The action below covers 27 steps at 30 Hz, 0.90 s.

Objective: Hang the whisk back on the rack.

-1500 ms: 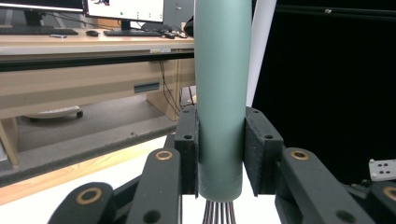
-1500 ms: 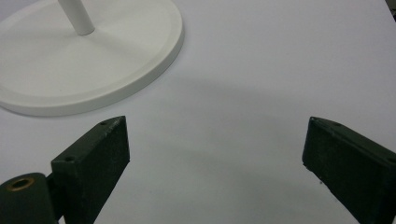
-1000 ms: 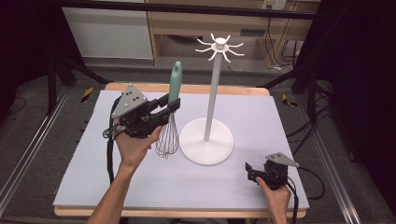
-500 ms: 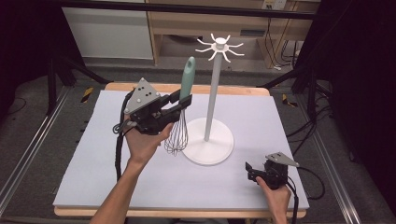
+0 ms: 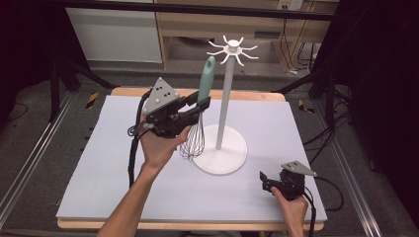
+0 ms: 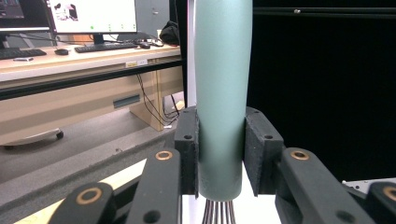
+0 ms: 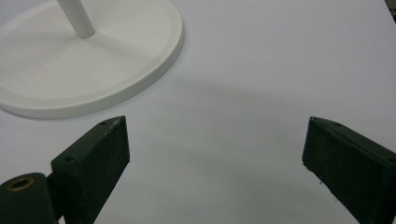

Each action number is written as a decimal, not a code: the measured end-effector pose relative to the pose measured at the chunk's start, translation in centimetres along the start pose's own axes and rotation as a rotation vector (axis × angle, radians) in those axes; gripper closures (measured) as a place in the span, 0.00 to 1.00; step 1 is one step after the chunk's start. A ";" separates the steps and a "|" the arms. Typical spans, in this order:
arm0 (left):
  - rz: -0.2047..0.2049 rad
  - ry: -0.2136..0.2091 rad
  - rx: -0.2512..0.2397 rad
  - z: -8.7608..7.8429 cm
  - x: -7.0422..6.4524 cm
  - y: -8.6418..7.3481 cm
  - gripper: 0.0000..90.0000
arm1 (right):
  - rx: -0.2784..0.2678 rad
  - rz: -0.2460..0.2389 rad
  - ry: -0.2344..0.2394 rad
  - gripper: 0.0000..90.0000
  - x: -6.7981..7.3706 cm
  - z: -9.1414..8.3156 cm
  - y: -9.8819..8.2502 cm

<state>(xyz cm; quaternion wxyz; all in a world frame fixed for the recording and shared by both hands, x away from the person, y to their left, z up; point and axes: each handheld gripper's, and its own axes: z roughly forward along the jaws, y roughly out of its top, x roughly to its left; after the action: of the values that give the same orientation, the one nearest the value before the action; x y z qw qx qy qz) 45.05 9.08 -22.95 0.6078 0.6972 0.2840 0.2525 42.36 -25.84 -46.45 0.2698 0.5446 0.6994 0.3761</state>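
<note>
Left tongs (image 5: 197,107) pinching whisk (image 5: 200,108) by handle, rack (image 5: 225,98) just beside; right tongs (image 5: 267,181) spread, idle. Lift w/ loop end up, hook gently.

The left gripper (image 6: 219,154) has its two black jaws pressed against either side of a teal whisk handle (image 6: 223,93), which stands upright between them and runs out past the top of the frame. Just below the pads, the handle ends and a bundle of thin metal wires (image 6: 219,212) begins. Left of the jaws and far beyond them stands a long wooden desk (image 6: 70,100) carrying a keyboard (image 6: 105,46) and a monitor (image 6: 93,16). Right of the jaws hangs a black backdrop (image 6: 327,84). A white upright post (image 6: 190,51) shows just behind the handle.
</note>
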 end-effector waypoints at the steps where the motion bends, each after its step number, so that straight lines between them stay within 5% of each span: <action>1: 0.000 0.000 0.000 0.0 0.0 0.0 0.76 | 0.000 0.000 0.000 0.09 0.0 0.0 0.0; 27: 0.006 0.004 0.026 2.1 -0.5 0.2 0.76 | -0.001 -0.001 0.003 0.09 -0.1 0.0 0.0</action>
<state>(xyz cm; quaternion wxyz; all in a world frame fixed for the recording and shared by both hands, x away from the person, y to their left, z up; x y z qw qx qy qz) 46.18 7.27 -23.07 0.5973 0.7055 0.2863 0.2522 42.36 -25.91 -46.45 0.2692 0.5434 0.7000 0.3770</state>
